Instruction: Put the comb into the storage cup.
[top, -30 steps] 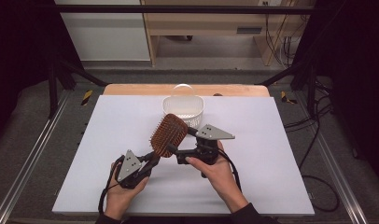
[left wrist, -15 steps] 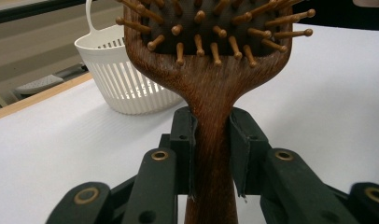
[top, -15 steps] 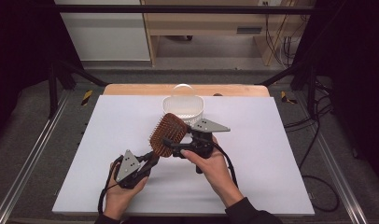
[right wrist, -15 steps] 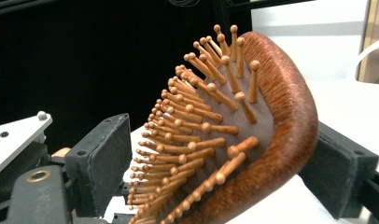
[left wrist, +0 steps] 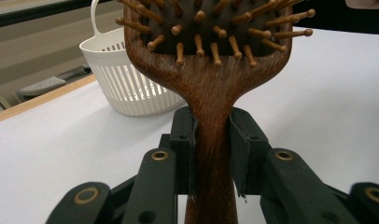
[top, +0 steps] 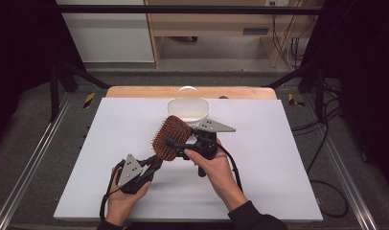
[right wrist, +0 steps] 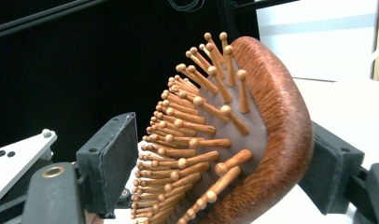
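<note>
**Wooden hairbrush held up between two grippers**

Low and left of centre in the high view, the left gripper is pinching the wooden hairbrush by its handle. The left gripper view confirms it: both black pads are pressing flat against the narrow neck of the hairbrush, one on each side.

Moving toward the middle of the frame, the brush head is angling up and to the right, raised above the white table, bristles facing the person.

Just right of it, the right gripper is reaching in across the head. Its jaws have just been closing, with the brush head between them. In the right gripper view the far pad is sitting against the smooth wooden back of the hairbrush, while the near pad is standing apart from the bristle tips.

Behind, at upper centre, a white slatted basket is sitting on the table.
</note>
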Demonstrator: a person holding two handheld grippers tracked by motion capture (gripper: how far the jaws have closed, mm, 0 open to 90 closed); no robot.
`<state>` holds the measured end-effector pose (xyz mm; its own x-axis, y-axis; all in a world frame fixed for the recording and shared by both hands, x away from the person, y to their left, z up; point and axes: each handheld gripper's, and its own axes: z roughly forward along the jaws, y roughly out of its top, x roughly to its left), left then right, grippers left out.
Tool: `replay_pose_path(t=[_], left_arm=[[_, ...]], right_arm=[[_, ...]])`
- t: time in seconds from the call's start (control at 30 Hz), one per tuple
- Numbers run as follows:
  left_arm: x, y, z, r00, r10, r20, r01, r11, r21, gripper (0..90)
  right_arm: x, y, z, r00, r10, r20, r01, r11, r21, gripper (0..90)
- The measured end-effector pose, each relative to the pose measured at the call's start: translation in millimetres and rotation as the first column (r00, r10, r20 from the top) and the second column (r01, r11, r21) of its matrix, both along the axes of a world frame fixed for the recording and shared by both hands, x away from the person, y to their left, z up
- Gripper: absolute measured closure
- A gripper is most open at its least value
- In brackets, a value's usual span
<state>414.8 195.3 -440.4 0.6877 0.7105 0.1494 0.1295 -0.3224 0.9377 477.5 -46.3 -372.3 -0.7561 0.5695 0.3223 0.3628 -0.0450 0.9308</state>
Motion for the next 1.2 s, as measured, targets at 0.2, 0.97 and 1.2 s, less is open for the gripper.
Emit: replay_pose_path(t=[0.2,0.97,1.2], left_arm=[[0.1,-2.5,-1.4,1.0,-0.002,-0.001,0.002,1.0,0.009,72.6],[0.5,1.5,-1.2,1.0,0.005,0.005,-0.005,1.0,-0.003,72.6],[1.0,4.0,-0.7,1.0,-0.003,0.001,0.003,0.9995,-0.032,72.6]], right_arm=[[0.5,-2.0,1.7,1.0,0.002,-0.004,-0.002,0.9998,0.021,24.0],[2.8,1.3,5.3,0.9997,0.022,-0.01,-0.022,0.9982,0.056,30.4],[3.0,2.7,10.1,0.9994,0.033,-0.012,-0.032,0.9976,0.061,32.3]])
